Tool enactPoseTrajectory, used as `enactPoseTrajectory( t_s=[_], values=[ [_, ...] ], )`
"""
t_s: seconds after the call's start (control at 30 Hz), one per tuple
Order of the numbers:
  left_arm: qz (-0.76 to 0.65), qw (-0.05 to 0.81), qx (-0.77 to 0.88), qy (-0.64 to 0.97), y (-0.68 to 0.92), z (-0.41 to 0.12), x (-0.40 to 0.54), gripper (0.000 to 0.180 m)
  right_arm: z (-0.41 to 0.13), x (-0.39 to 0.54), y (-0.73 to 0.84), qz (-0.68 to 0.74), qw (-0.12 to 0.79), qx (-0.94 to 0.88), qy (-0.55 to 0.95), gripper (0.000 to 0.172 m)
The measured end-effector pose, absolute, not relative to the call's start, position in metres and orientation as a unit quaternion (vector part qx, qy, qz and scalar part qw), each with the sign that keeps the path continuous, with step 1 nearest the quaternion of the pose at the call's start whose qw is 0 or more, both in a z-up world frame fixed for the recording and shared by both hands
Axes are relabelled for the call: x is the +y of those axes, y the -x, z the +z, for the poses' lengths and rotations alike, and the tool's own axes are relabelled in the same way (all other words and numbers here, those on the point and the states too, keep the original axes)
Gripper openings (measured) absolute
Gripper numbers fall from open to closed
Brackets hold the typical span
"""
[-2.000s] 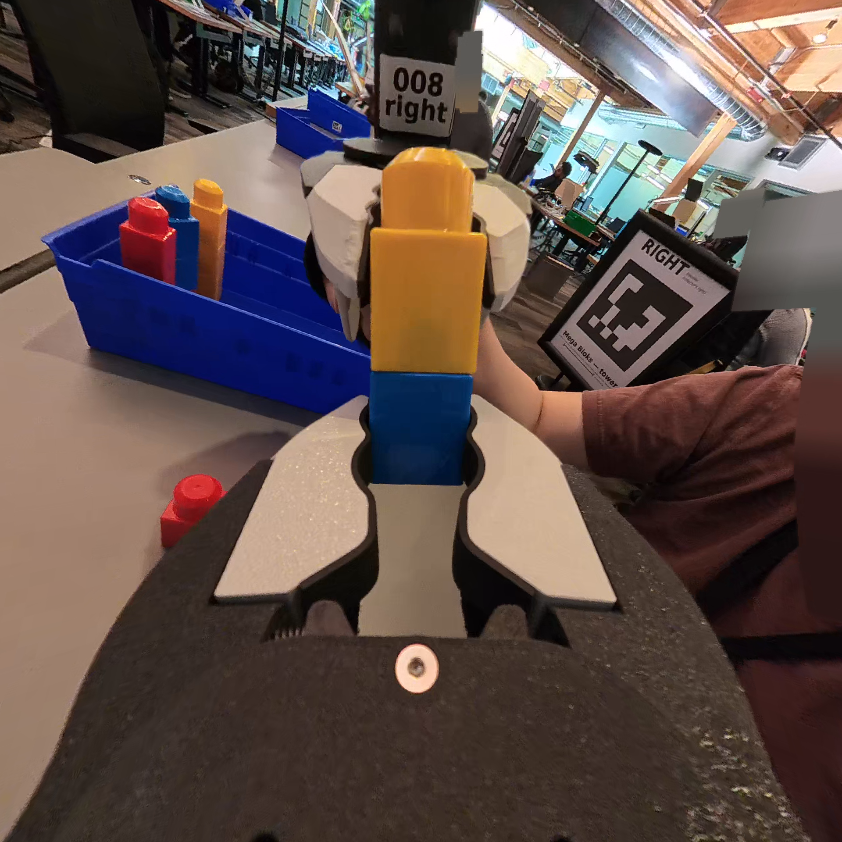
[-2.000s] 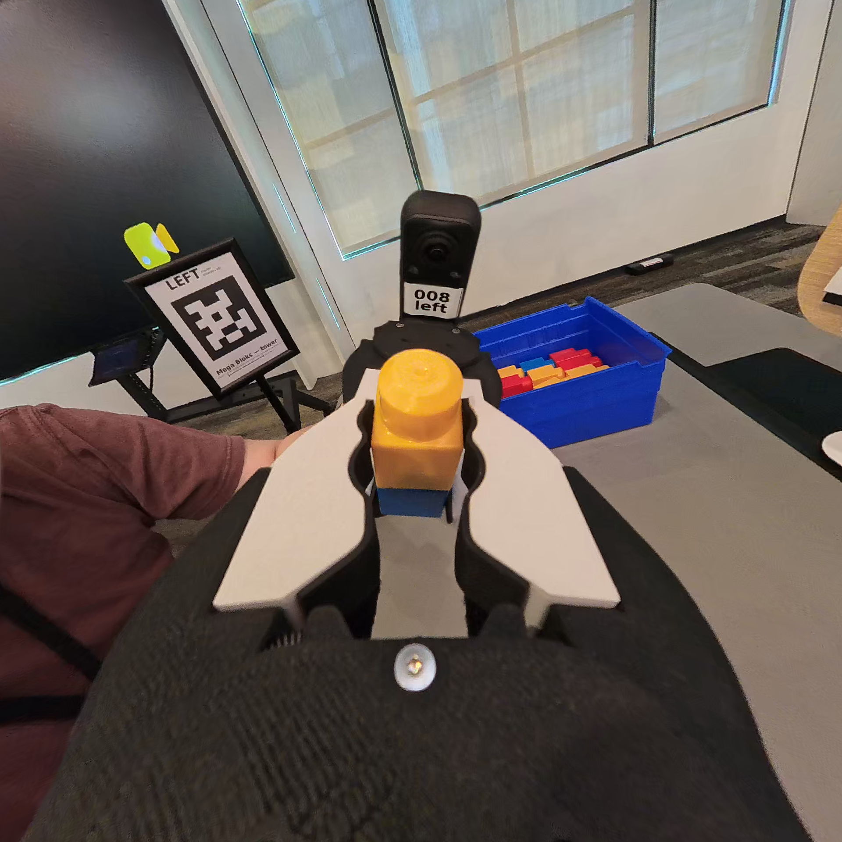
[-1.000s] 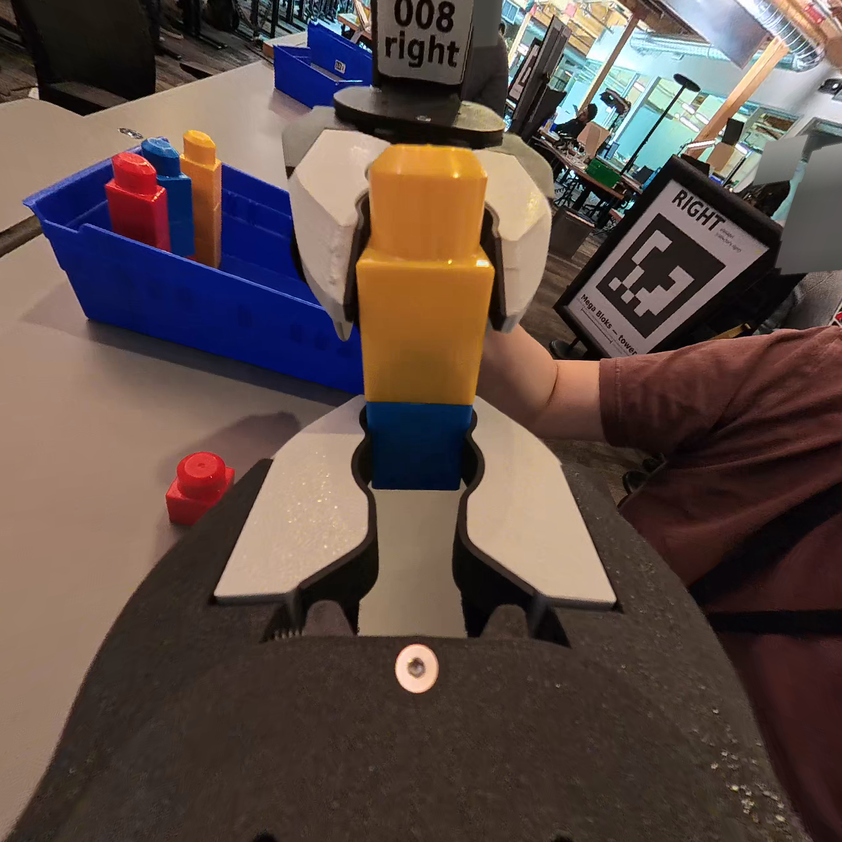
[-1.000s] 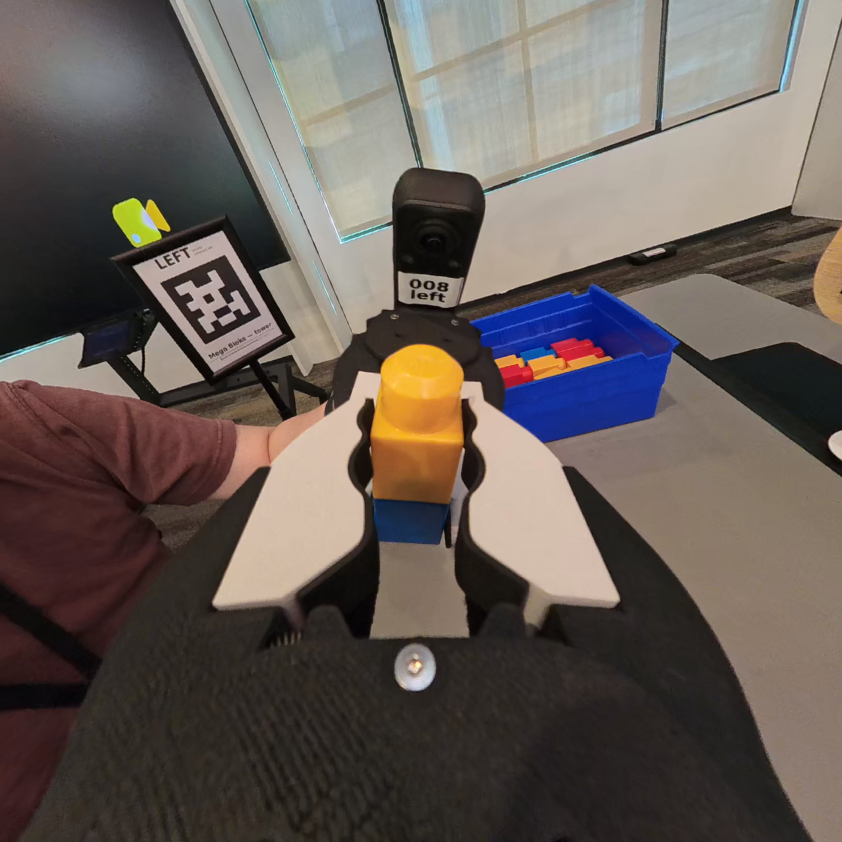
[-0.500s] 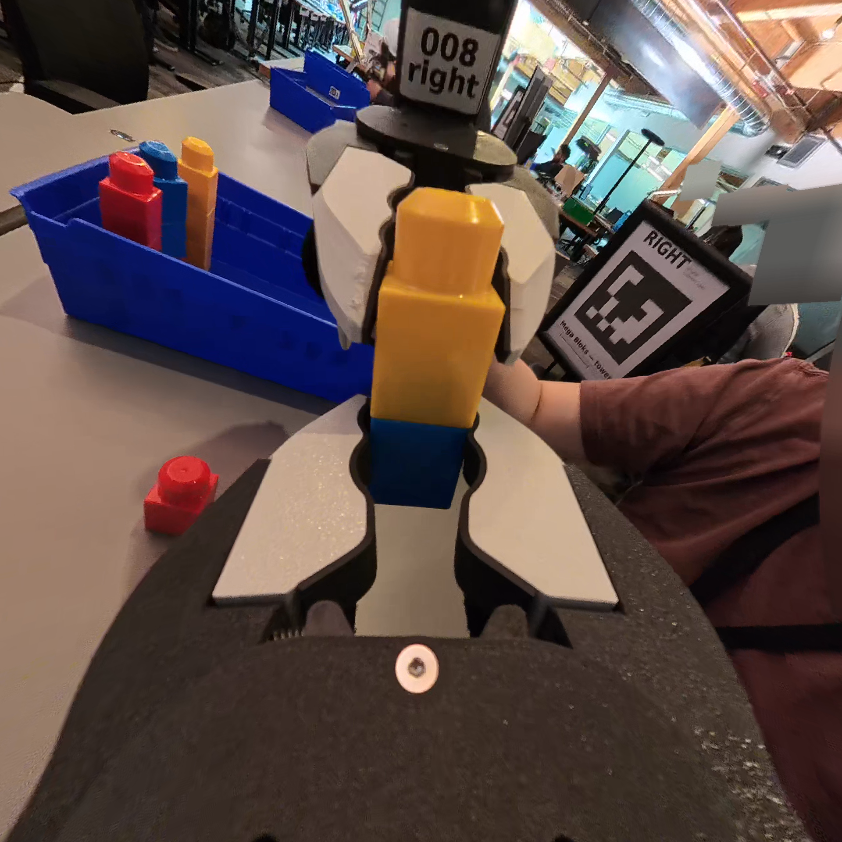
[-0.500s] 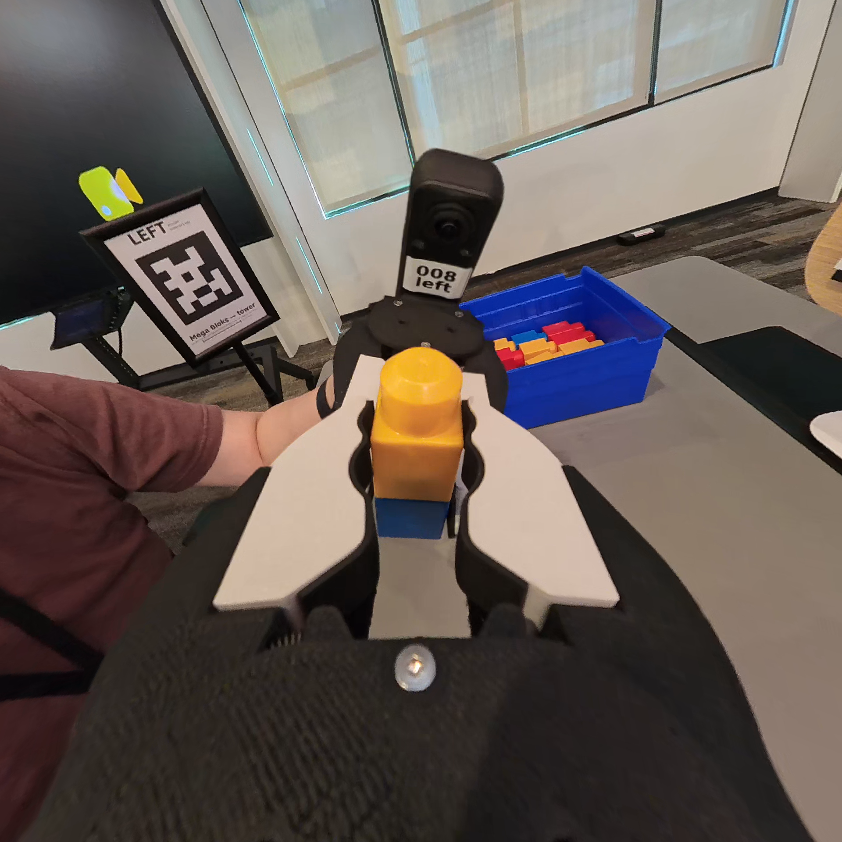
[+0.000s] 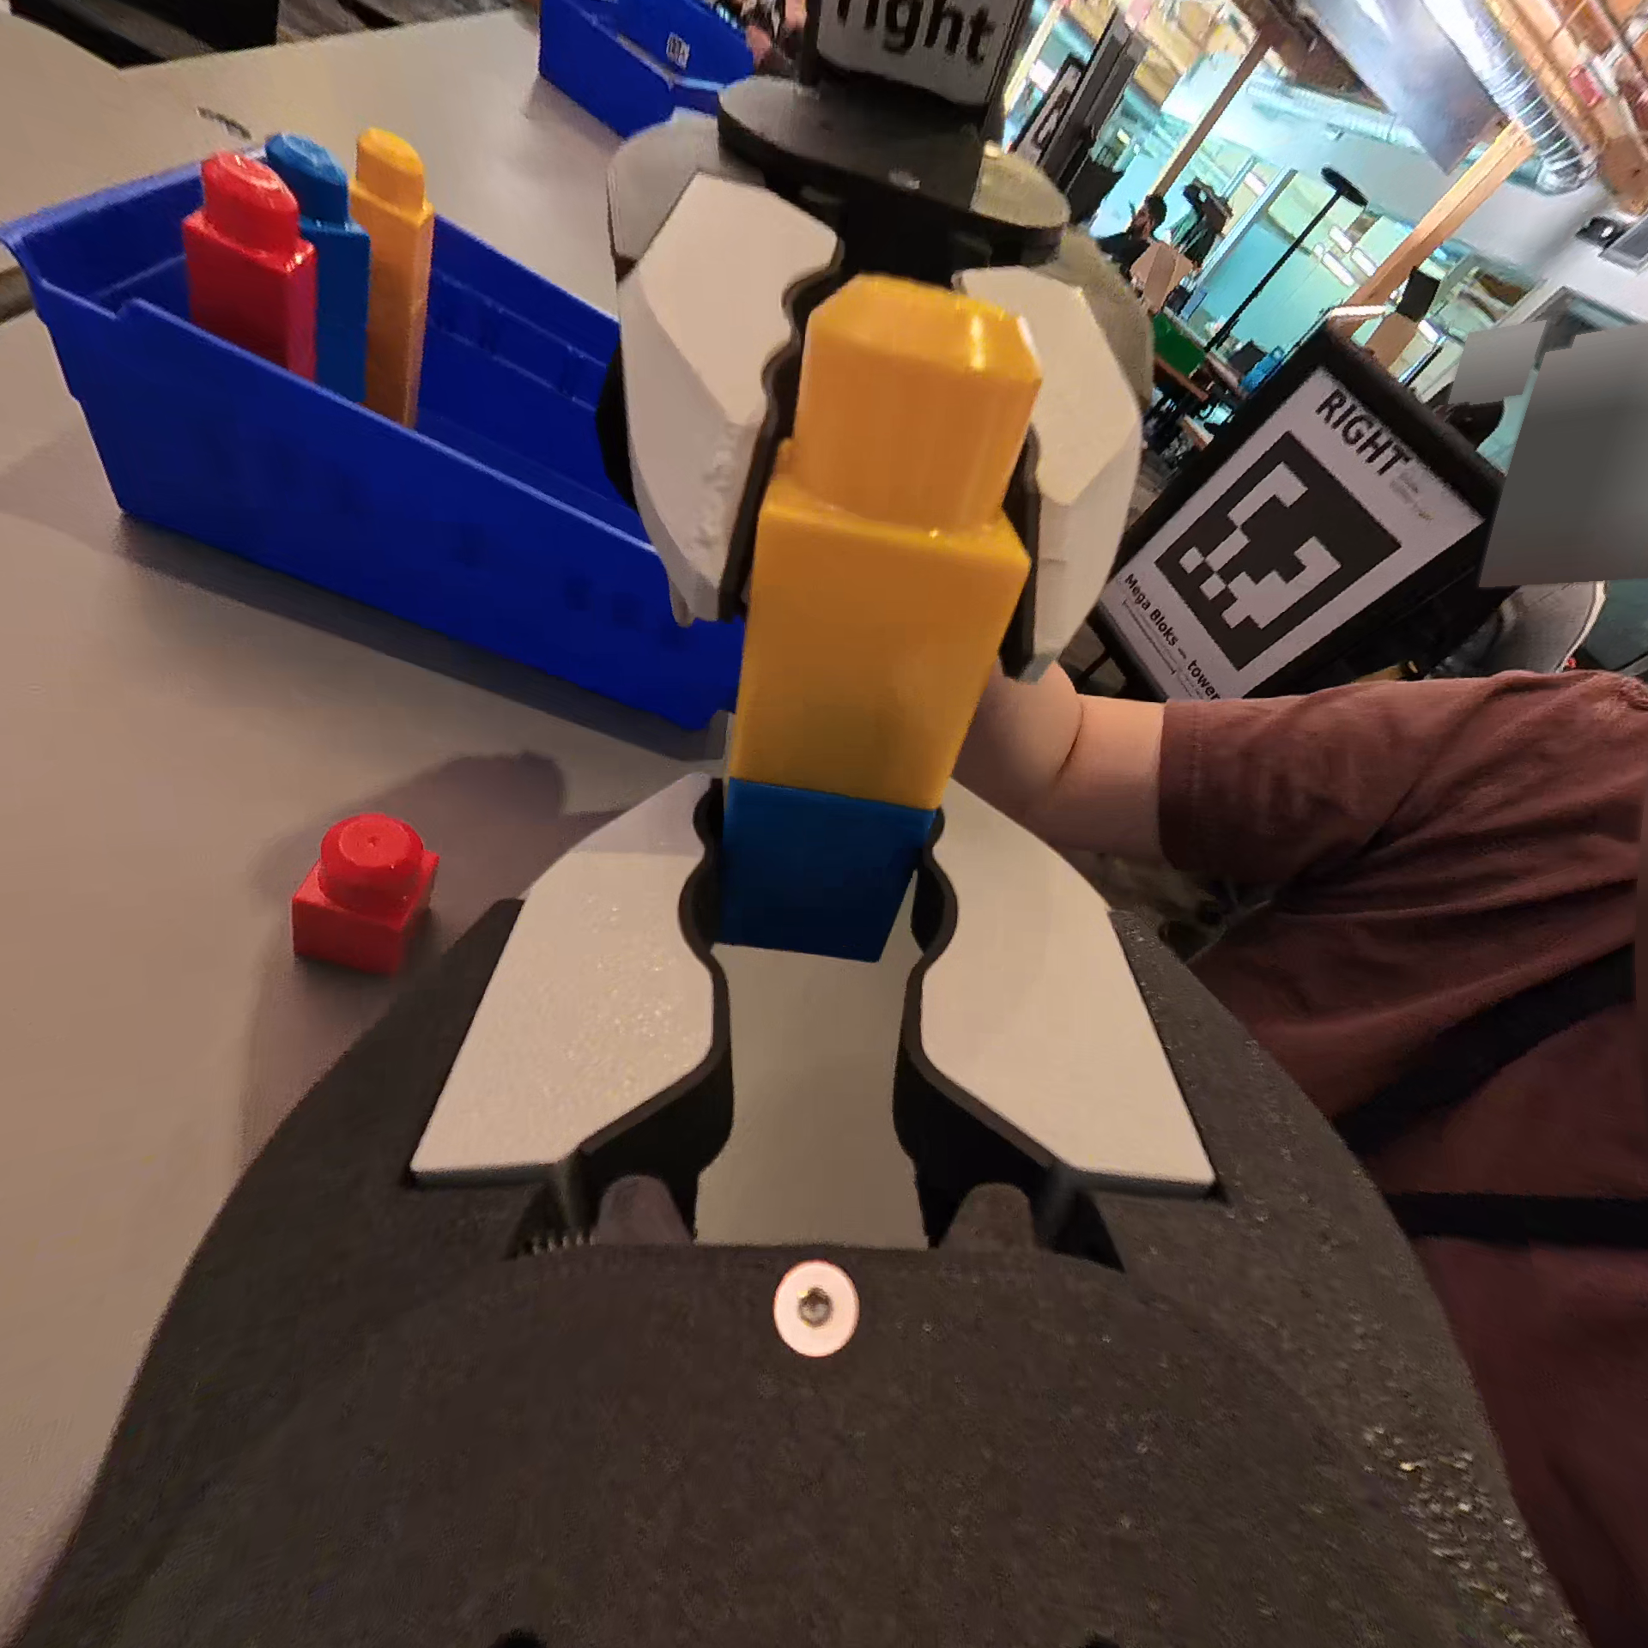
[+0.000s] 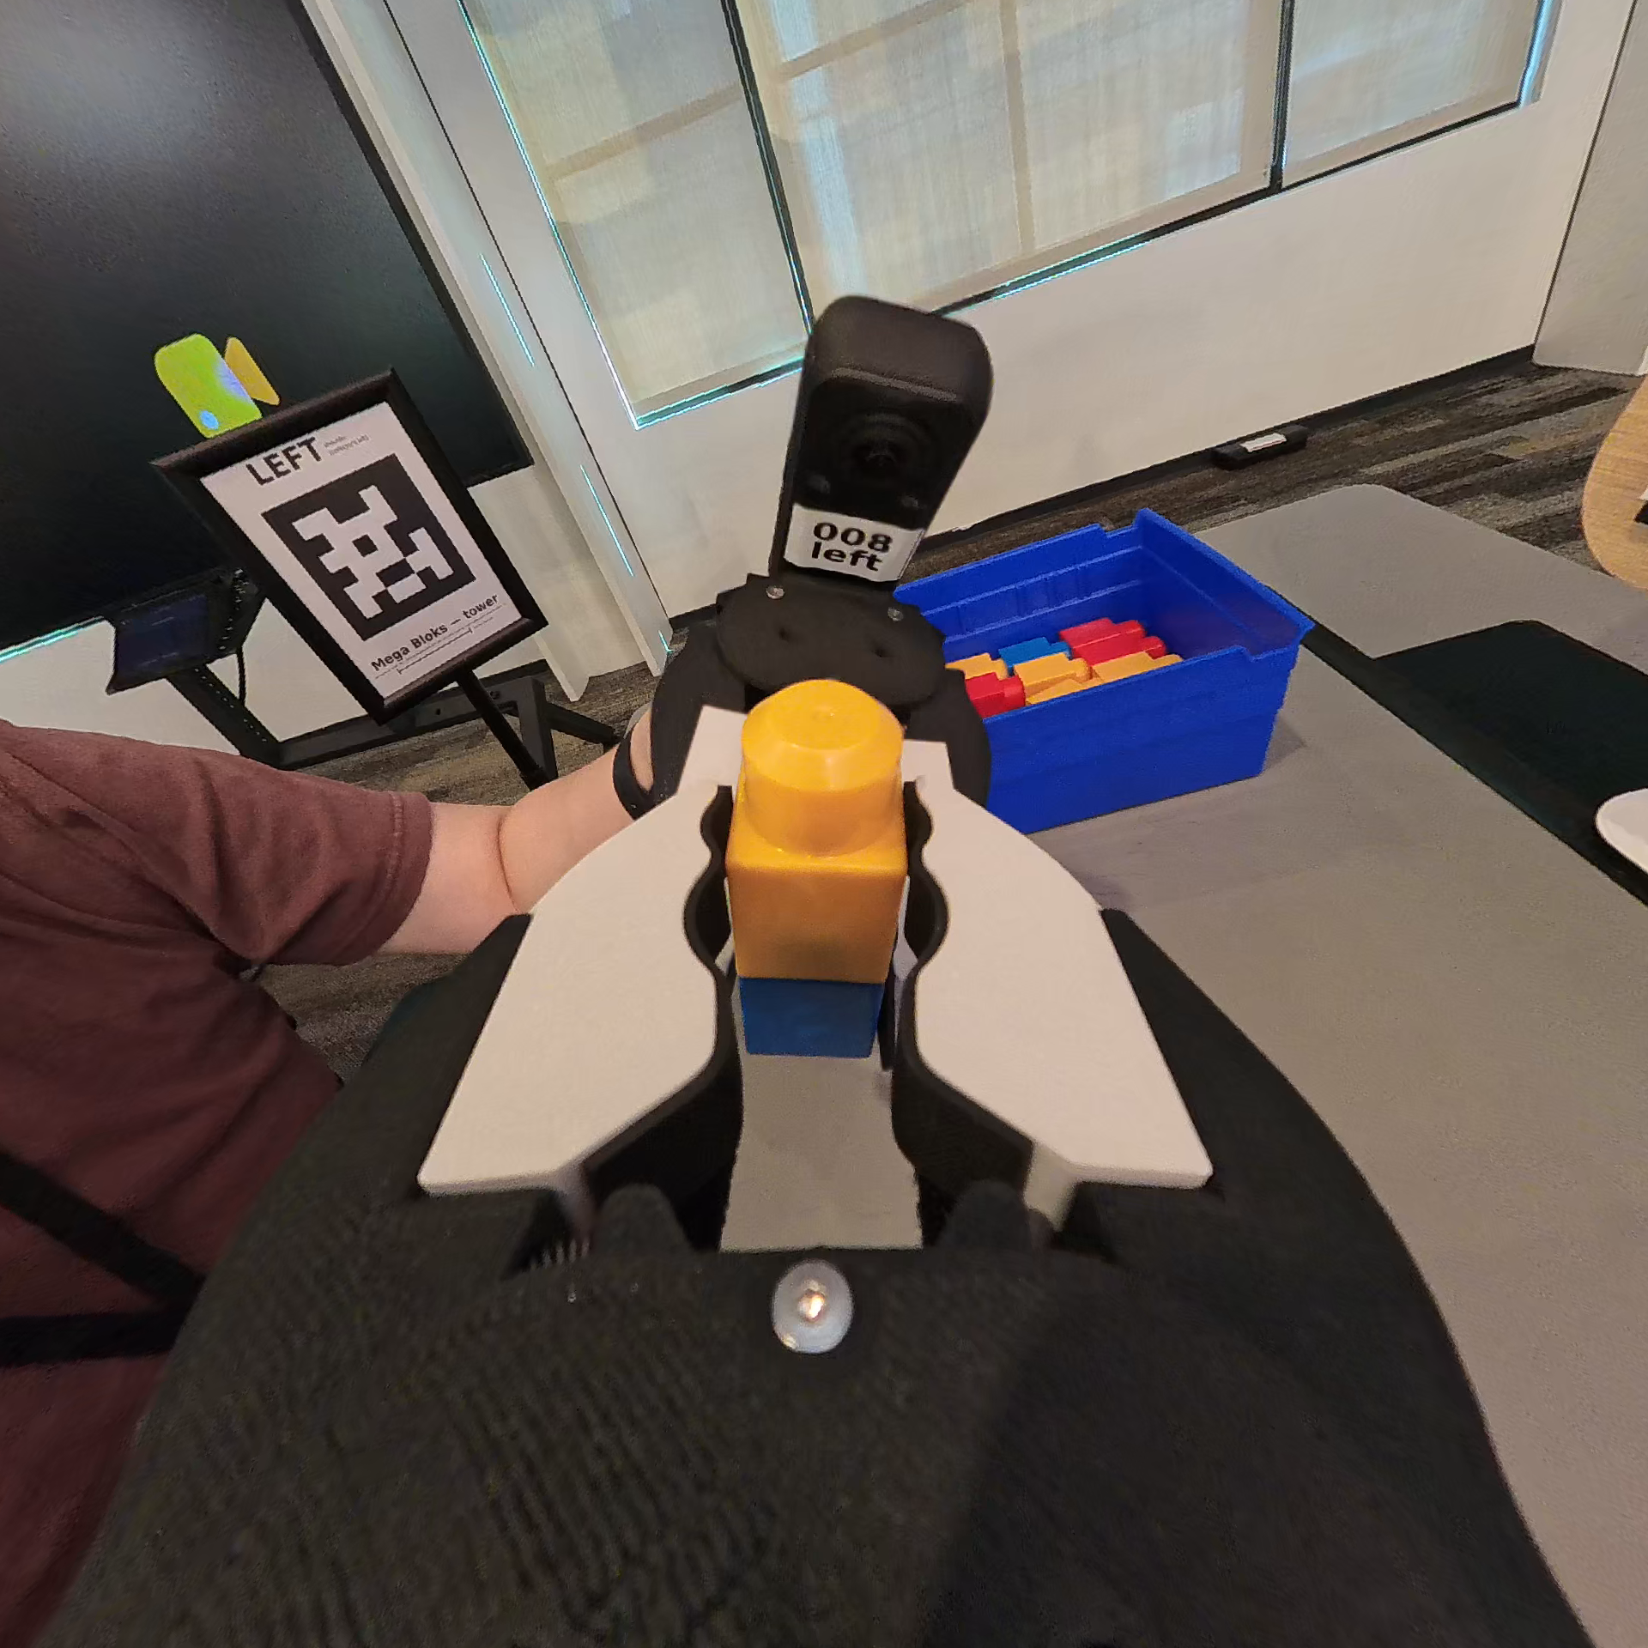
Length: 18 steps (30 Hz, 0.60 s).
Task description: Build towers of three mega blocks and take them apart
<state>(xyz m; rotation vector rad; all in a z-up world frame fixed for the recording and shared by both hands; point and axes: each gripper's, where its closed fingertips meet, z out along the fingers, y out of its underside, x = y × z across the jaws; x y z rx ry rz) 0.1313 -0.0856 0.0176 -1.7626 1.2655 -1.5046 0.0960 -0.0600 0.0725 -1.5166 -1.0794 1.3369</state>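
The yellow plastic block (image 7: 878,624) sits plugged onto the blue plastic block (image 7: 807,878), above the grey counter (image 7: 160,731). My left tongs (image 7: 811,878) clamp the blue, my right tongs (image 8: 816,901) the yellow. If I twist while pulling, one may slip free.

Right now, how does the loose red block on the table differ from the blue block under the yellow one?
The red block lies alone on the grey table, touched by no gripper; the blue block sits between the left gripper fingers. The red block's stud is bare; the blue block carries the yellow block, held by the right gripper. Both stand upright.
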Motion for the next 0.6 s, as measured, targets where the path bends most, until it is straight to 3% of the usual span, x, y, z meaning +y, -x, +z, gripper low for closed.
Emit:
enactPoseTrajectory(
  t_s=[0.6],
  values=[
    [-0.529,0.244,0.511,0.632,-0.131,0.016,-0.099,0.036,0.076,-0.069,-0.093,0.562,0.398,-0.433,0.582,0.038]
  ],
)
